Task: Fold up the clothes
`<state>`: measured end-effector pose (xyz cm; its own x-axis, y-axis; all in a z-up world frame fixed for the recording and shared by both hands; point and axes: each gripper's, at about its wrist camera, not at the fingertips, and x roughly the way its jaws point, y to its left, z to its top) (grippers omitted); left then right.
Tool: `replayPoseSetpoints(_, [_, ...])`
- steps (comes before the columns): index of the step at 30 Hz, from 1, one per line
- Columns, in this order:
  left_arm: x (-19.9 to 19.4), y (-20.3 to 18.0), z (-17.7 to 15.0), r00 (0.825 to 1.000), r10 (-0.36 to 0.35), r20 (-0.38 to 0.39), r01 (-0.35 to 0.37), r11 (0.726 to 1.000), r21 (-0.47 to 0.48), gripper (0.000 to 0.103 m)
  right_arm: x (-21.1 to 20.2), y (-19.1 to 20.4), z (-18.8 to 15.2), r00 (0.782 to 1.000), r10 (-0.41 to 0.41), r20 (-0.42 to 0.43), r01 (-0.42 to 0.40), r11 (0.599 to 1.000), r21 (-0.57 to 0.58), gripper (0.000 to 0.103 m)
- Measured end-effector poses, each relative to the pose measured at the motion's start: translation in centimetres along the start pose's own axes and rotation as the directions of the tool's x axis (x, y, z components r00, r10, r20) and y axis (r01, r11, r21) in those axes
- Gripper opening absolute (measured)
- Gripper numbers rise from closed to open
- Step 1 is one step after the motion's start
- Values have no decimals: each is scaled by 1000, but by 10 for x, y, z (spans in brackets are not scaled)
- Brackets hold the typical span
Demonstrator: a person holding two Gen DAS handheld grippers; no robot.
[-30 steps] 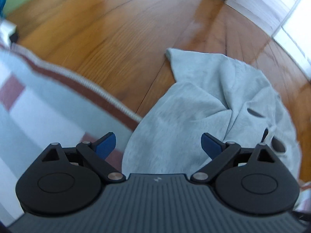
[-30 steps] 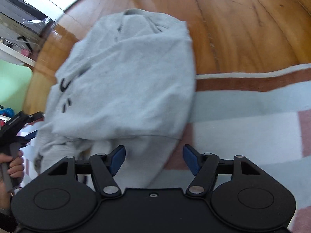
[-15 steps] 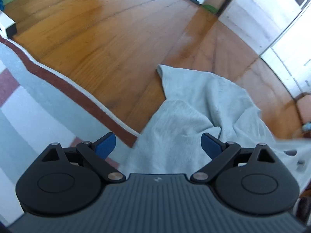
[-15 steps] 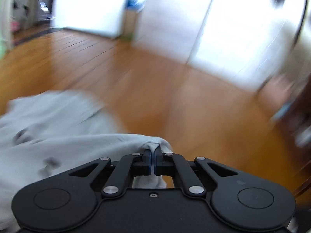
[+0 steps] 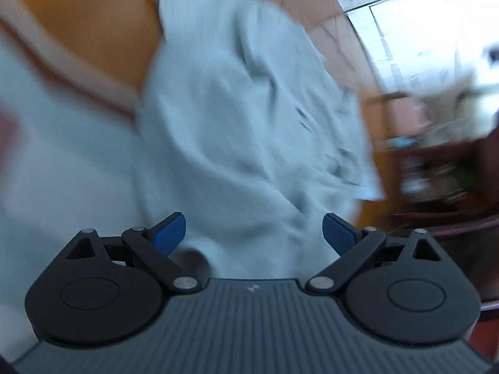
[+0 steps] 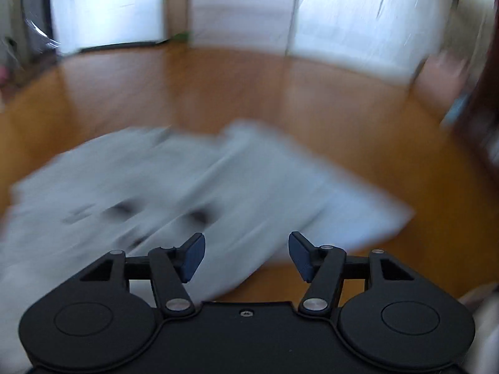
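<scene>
One grey garment (image 5: 237, 131) lies on the wooden floor (image 6: 389, 143), and two tools are in view, one per camera. The left tool (image 5: 254, 233) is released, its two blue fingers (image 5: 170, 233) spread wide with cloth below and between them but nothing pinched. The right tool (image 6: 246, 255) is likewise released, its jaws apart and empty above the near edge of the garment. In the left wrist view the garment's long axis runs away from the tool, and one side overlaps the red-trimmed border of a pale rug (image 5: 62, 143); the rest rests on bare floor. Both views are badly motion-blurred, so the dark marks on the cloth may be print. In the right wrist view open floor surrounds the garment's far and right edges, up to bright windows (image 6: 358, 15).
</scene>
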<state>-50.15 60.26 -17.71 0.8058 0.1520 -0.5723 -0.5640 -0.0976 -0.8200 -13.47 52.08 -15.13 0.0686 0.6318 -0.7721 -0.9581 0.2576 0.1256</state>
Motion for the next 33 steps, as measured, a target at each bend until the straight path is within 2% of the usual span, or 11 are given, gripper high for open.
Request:
replayPoseSetpoints(2, [7, -2, -5, 1000, -9, -28, 9, 1000, 2, 83, -4, 12, -24, 985, 158, -67, -155, 987, 42, 65])
replayPoseSetpoints(6, [15, -26, -15, 995, 97, 24, -99, 985, 143, 65, -14, 60, -58, 901, 392, -187, -398, 917, 2, 65])
replayPoseSetpoints(10, [21, -39, -20, 992, 111, 67, -122, 974, 189, 38, -17, 119, -76, 827, 476, -299, -528, 840, -124, 66])
replayPoseSetpoints(11, [20, -42, -21, 991, 111, 80, -126, 970, 210, 18, -12, 125, -78, 839, 456, -298, -512, 846, -148, 67])
replayPoseSetpoints(15, [-3, -70, -27, 970, 127, 206, -195, 914, 355, 12, 7, 142, -86, 896, 353, -269, -417, 877, -237, 78])
replayPoseSetpoints(17, [-14, -83, -30, 950, 139, 280, -250, 876, 413, 12, 17, 151, -89, 920, 301, -251, -367, 887, -280, 72])
replayPoseSetpoints(20, [-27, -94, -32, 923, 151, 354, -314, 828, 464, 9, 22, 155, -87, 951, 243, -192, -295, 899, -324, 3])
replayPoseSetpoints(25, [-23, -86, -29, 933, 201, 298, -319, 844, 432, 9, -19, 121, -48, 993, 103, 51, -84, 955, -283, 2])
replayPoseSetpoints(28, [-19, -80, -28, 940, 224, 258, -318, 852, 415, 22, -33, 89, -33, 995, 6, 104, 18, 974, -227, 2])
replayPoseSetpoints(30, [-10, -81, -33, 946, 235, 224, -311, 851, 424, 45, -35, 72, -30, 992, -62, 109, 83, 976, -200, 3])
replayPoseSetpoints(33, [0, -83, -38, 939, 264, 221, -338, 826, 451, 53, -27, 49, -32, 986, -147, 73, 158, 973, -168, 4])
